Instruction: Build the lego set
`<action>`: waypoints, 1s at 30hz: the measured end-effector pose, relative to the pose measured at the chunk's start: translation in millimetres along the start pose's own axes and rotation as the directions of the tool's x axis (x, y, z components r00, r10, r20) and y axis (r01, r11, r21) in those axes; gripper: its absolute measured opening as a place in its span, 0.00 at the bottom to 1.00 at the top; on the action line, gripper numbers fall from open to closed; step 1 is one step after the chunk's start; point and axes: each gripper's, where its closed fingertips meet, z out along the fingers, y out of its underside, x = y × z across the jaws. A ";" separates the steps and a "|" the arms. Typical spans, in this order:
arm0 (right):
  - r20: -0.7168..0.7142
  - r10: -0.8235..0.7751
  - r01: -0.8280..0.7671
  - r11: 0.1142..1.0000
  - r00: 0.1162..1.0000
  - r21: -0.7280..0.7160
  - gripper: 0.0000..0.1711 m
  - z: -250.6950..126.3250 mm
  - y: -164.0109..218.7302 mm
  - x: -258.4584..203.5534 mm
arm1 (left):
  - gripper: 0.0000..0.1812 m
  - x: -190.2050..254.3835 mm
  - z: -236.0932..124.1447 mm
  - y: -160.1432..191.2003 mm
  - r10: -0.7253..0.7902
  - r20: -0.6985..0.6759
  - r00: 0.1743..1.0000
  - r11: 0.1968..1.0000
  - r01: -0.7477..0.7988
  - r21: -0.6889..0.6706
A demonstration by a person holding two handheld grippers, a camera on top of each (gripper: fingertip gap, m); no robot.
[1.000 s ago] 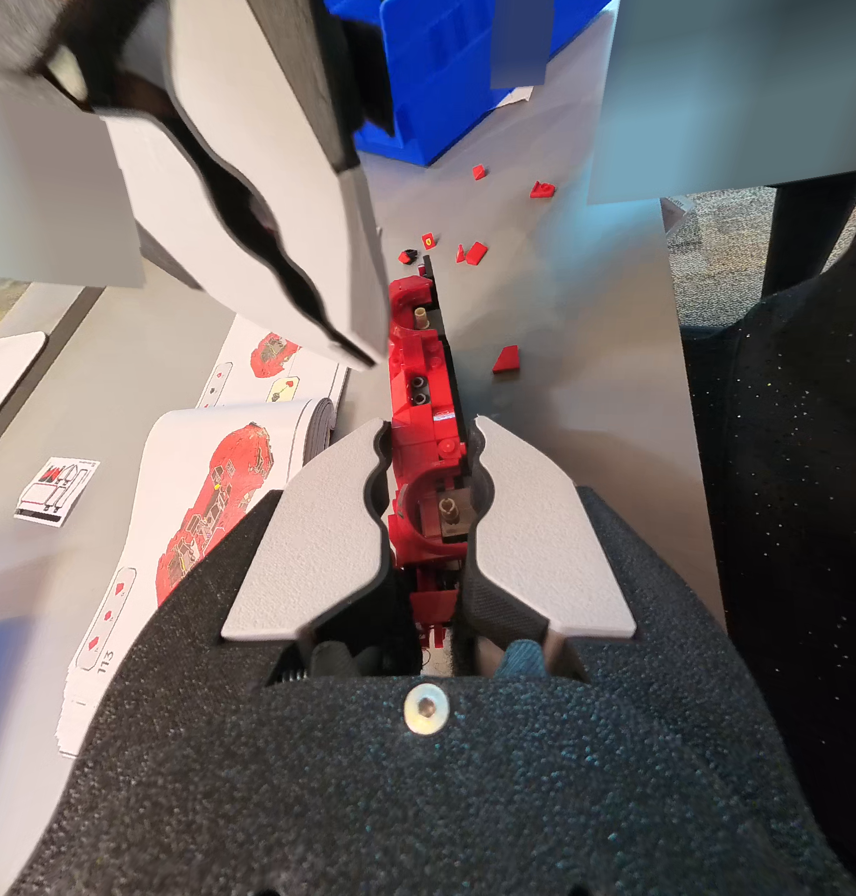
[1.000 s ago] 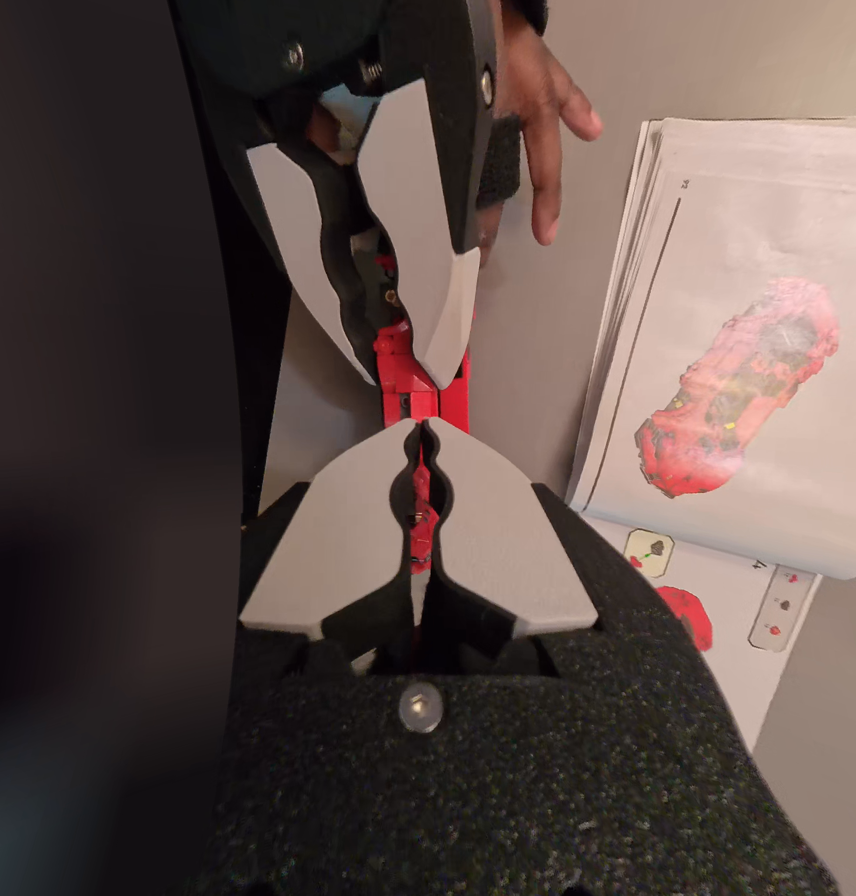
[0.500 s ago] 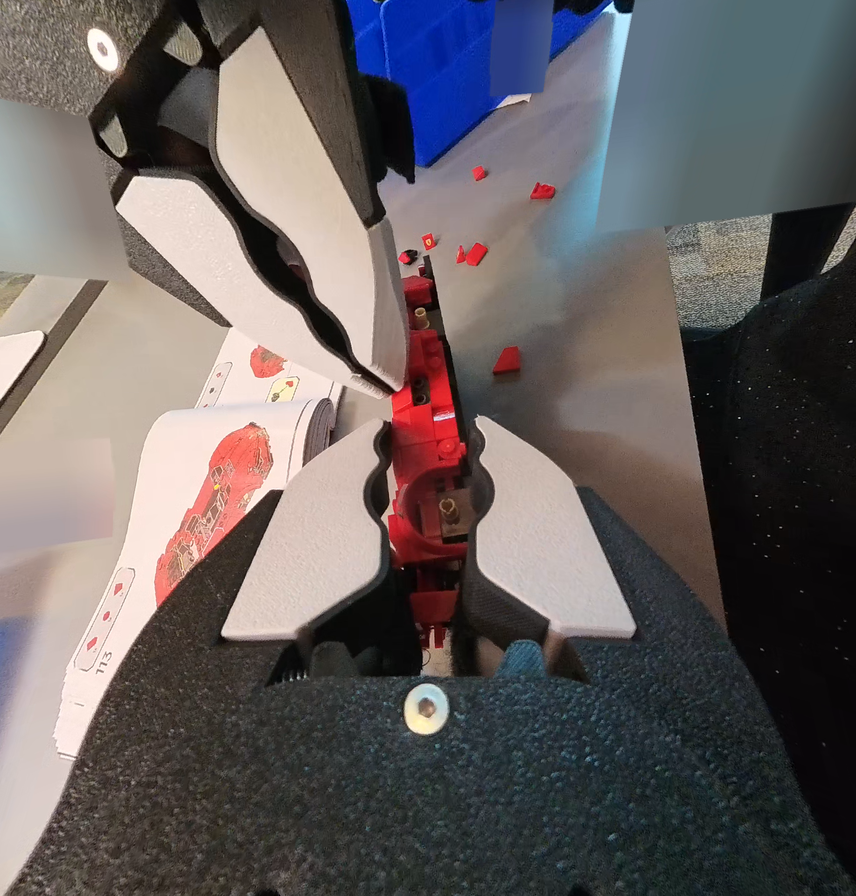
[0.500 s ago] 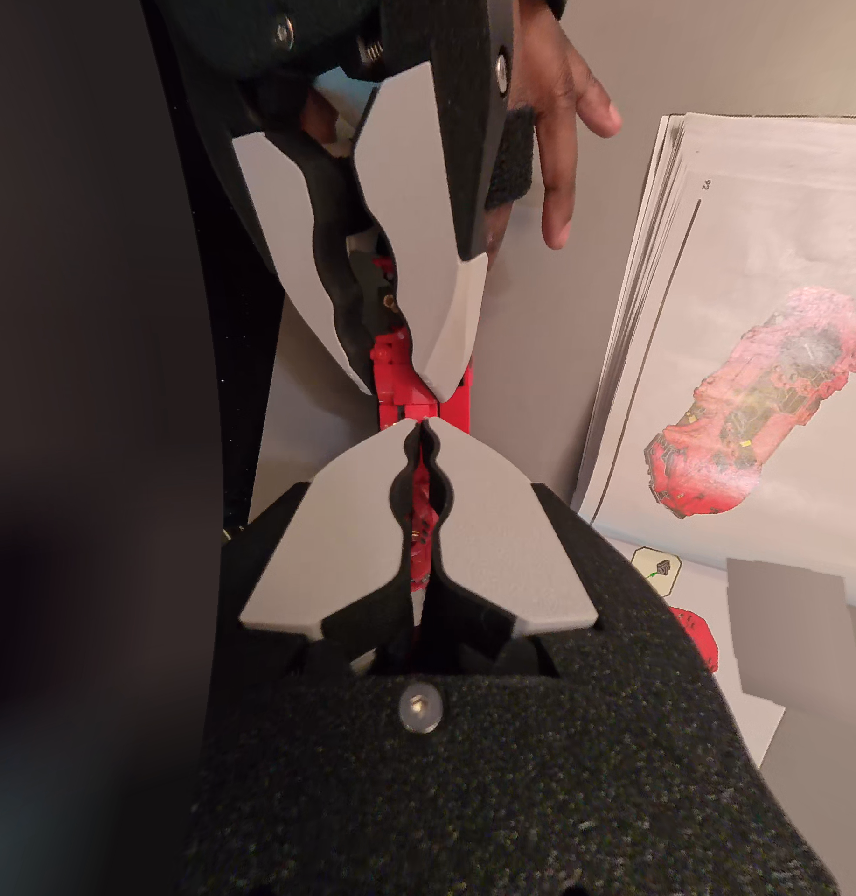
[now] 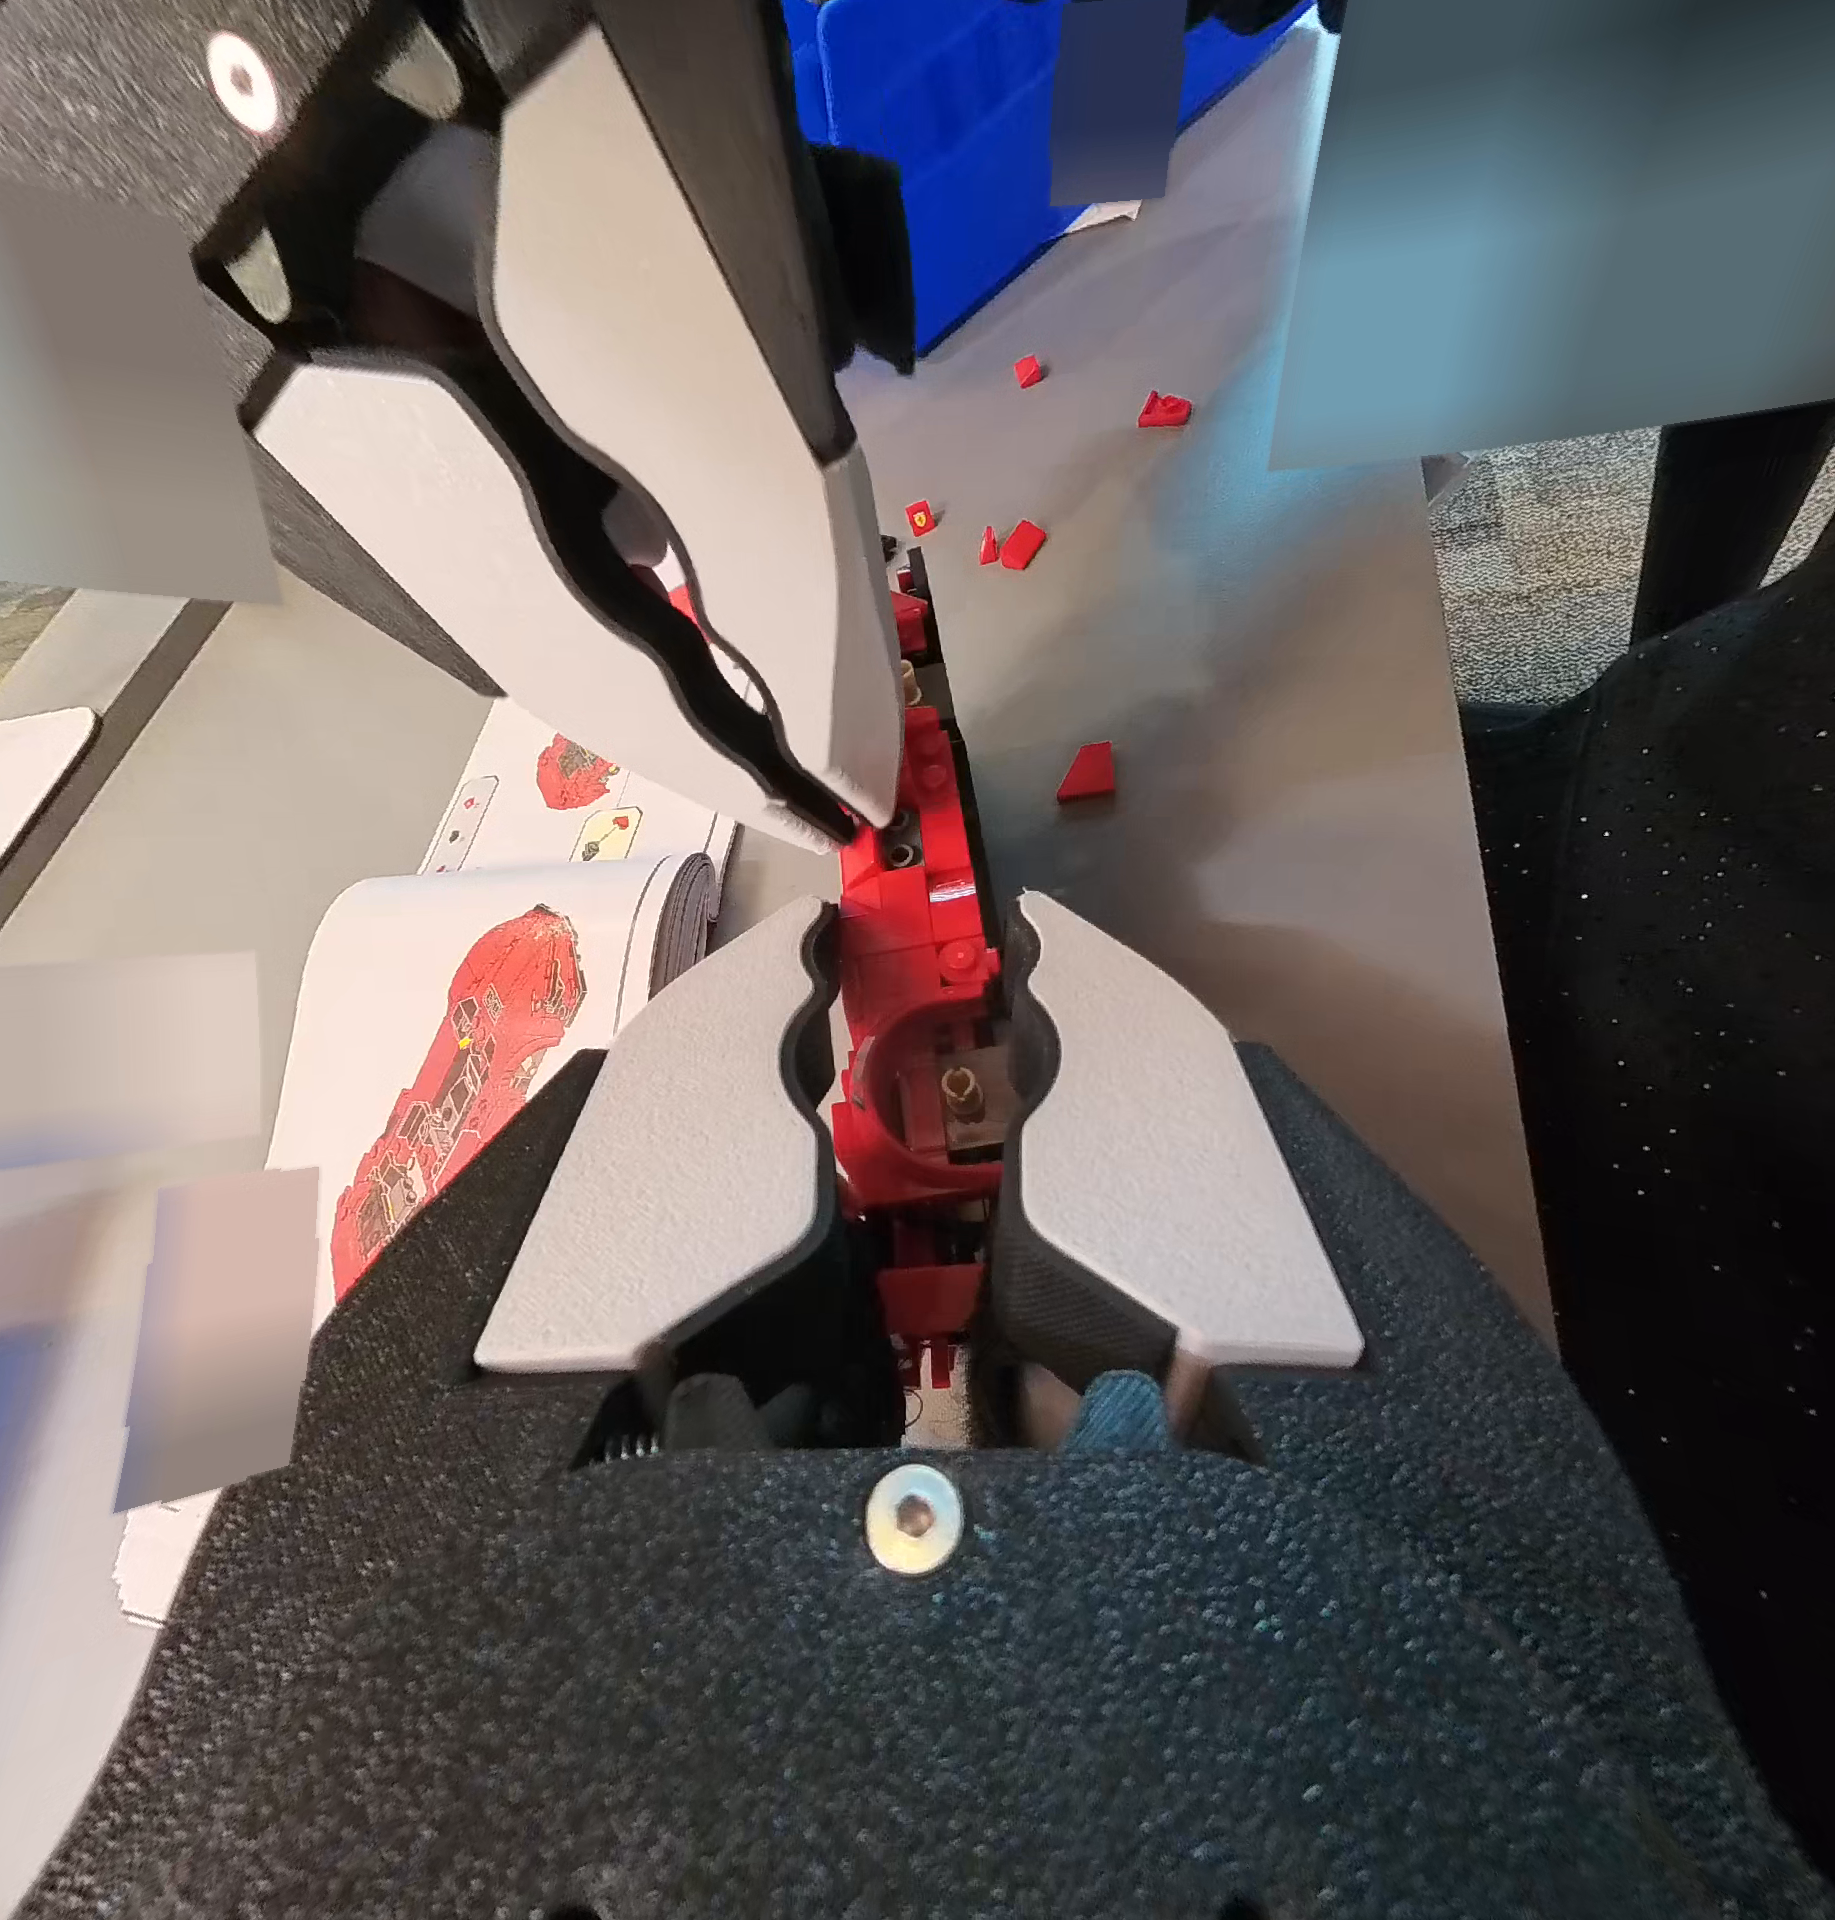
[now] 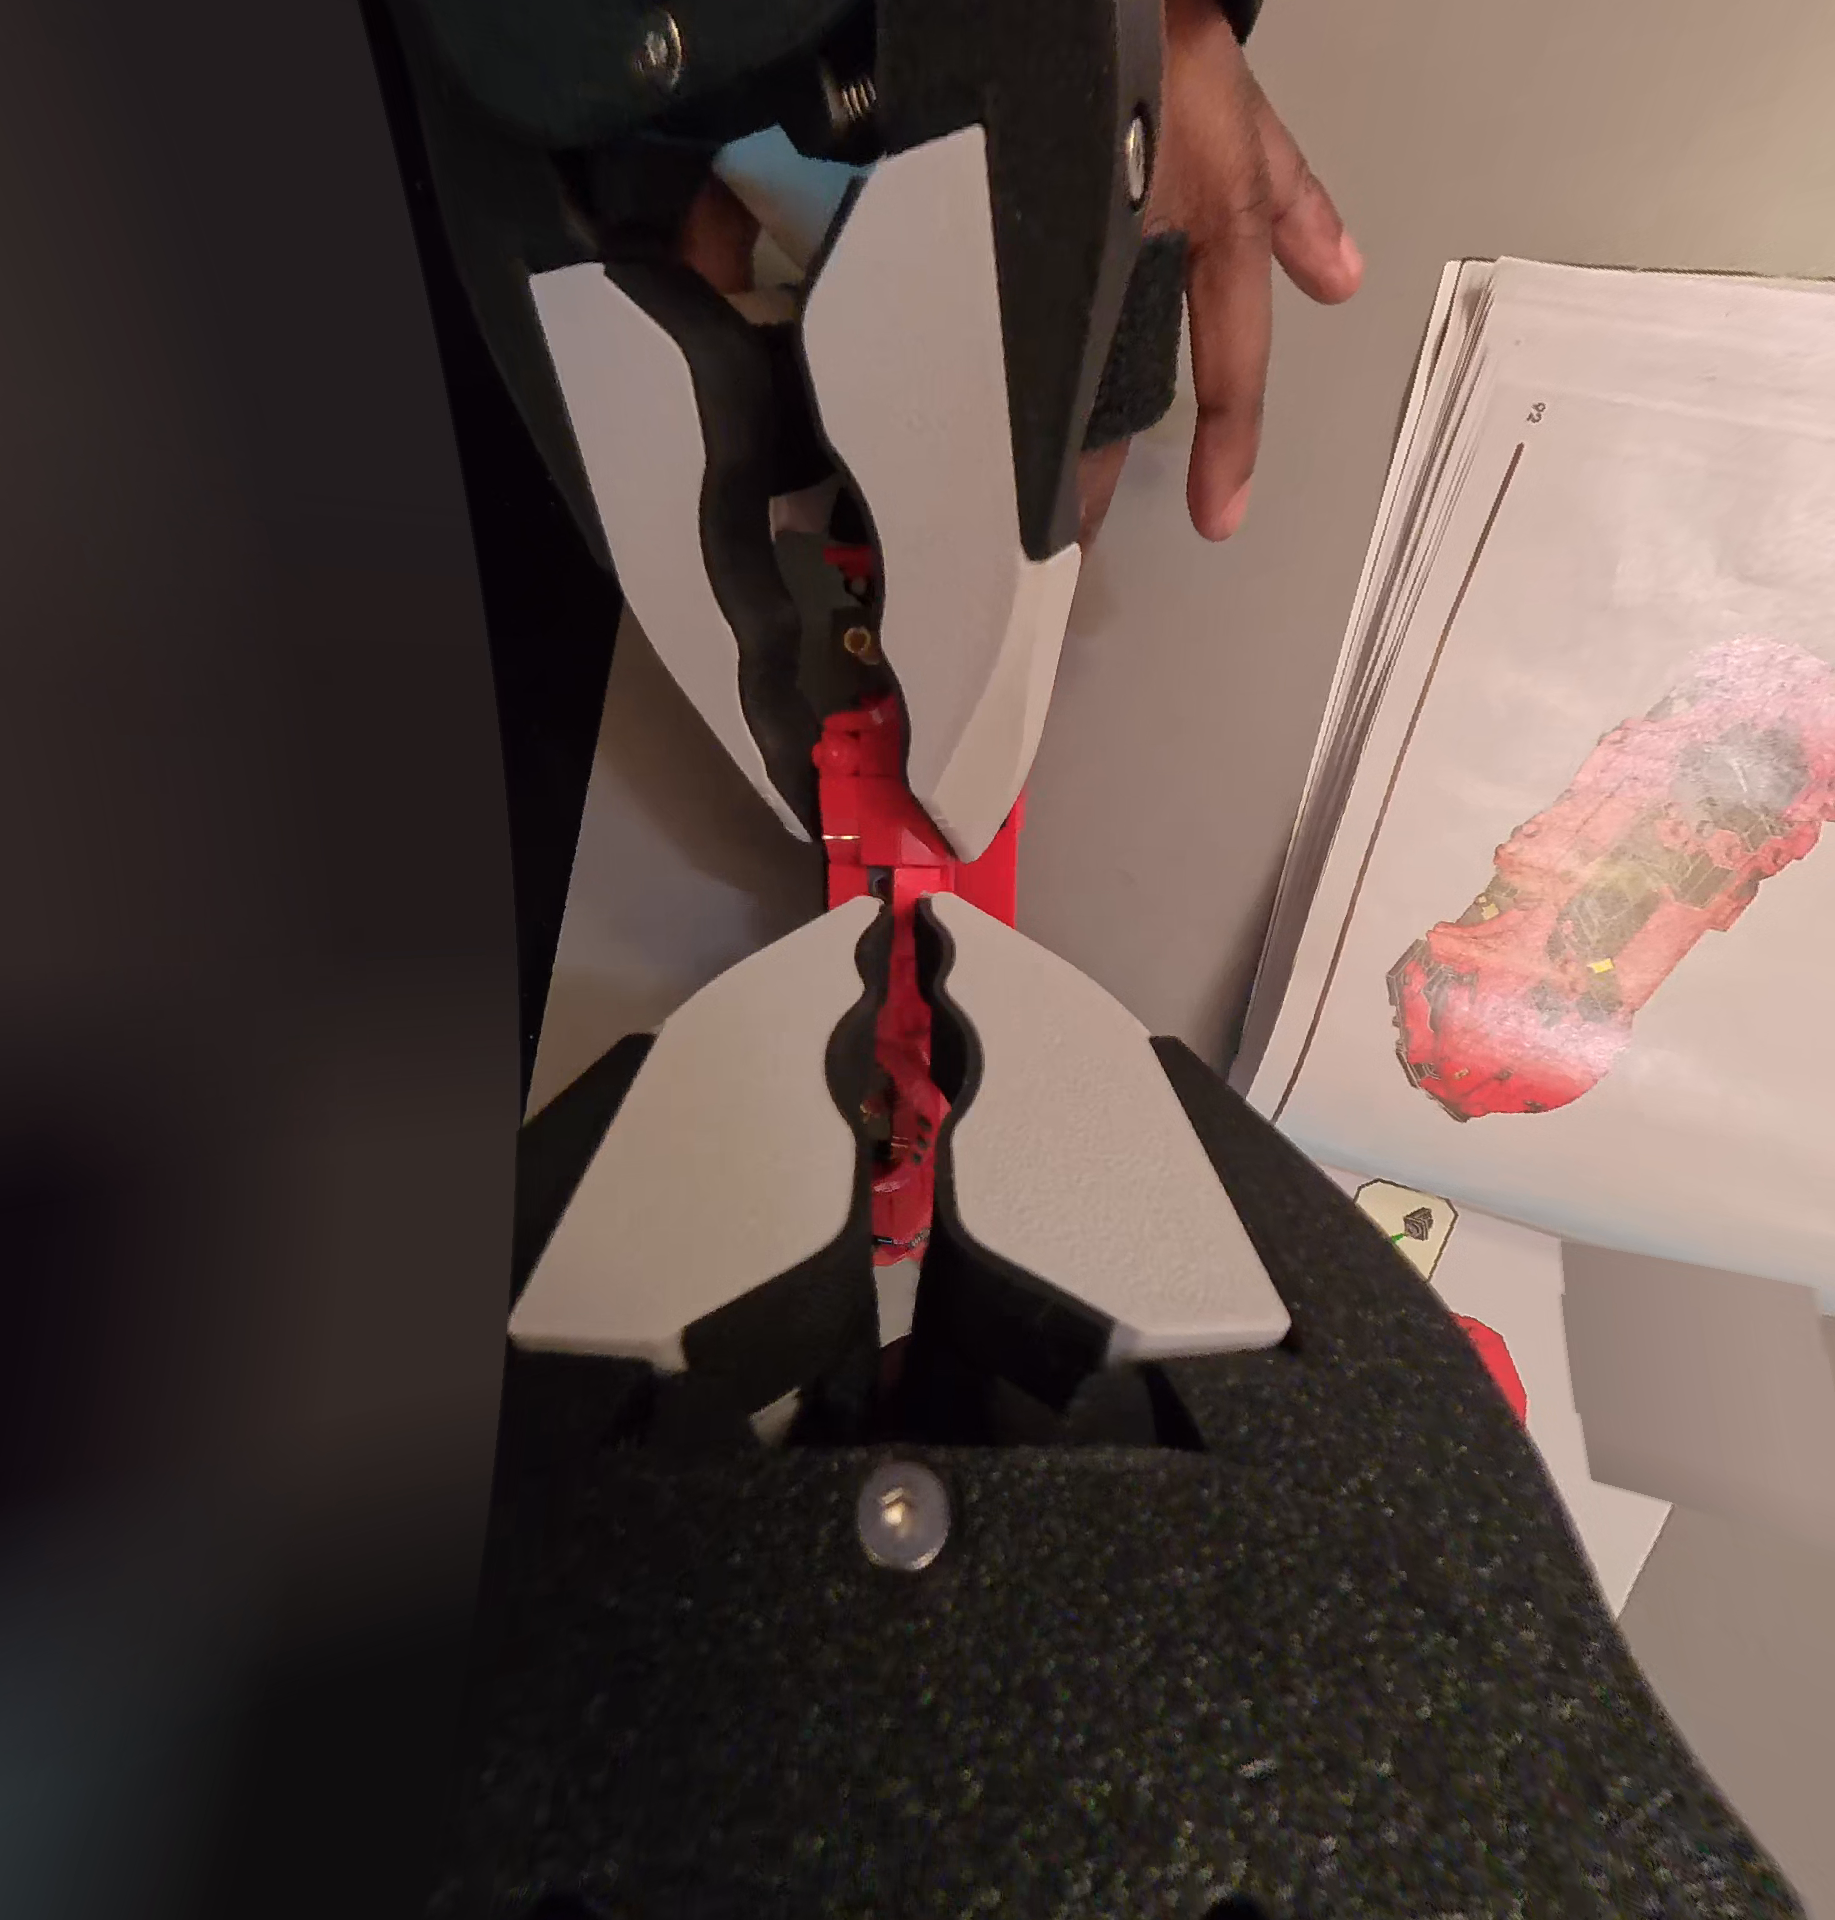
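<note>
Basically, we saw the left gripper (image 5: 918, 920) clamped on a long red lego model (image 5: 918, 1049), its two grey fingers pressed against both sides of the model at the centre of the left wrist view. The model stood on edge, running from the jaws toward 12 o'clock over the grey table (image 5: 1256, 935). From 11 o'clock the right gripper (image 5: 840, 816) came down with its tips nearly together, touching the top of the model just past the left fingertips. We could not tell whether it pinched a small piece there or only pressed.

In the right wrist view, the right gripper (image 6: 900, 904) sat at centre, jaws almost shut, with red model (image 6: 897, 1049) showing in the narrow gap between them. The left gripper (image 6: 871, 831) faced it from 12 o'clock, closed on the same model, tips close to the right tips. A hand (image 6: 1245, 281) showed behind it at 1 o'clock.

Loose red pieces (image 5: 1084, 774) lay scattered on the table at 1 o'clock in the left view, well apart from the model. An open instruction booklet (image 5: 456, 1039) lay at 9 o'clock, just beside the left gripper; in the right view the booklet (image 6: 1619, 831) was at 3 o'clock. A blue bin (image 5: 944, 187) stood at 12 o'clock, far back.
</note>
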 end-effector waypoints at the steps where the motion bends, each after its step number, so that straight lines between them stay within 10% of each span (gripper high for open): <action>1: 0.001 0.001 -0.001 1.000 1.000 0.001 0.02 0.1 0.0 0.2 | 0.17 -0.1 0.2 0.1 -0.001 0.000 1.000 1.000 0.001 0.000; 30: 0.023 0.002 -0.002 1.000 1.000 -0.010 0.01 1.5 -2.2 0.9 | 0.16 0.8 0.2 -0.2 -0.006 0.001 1.000 1.000 0.006 0.001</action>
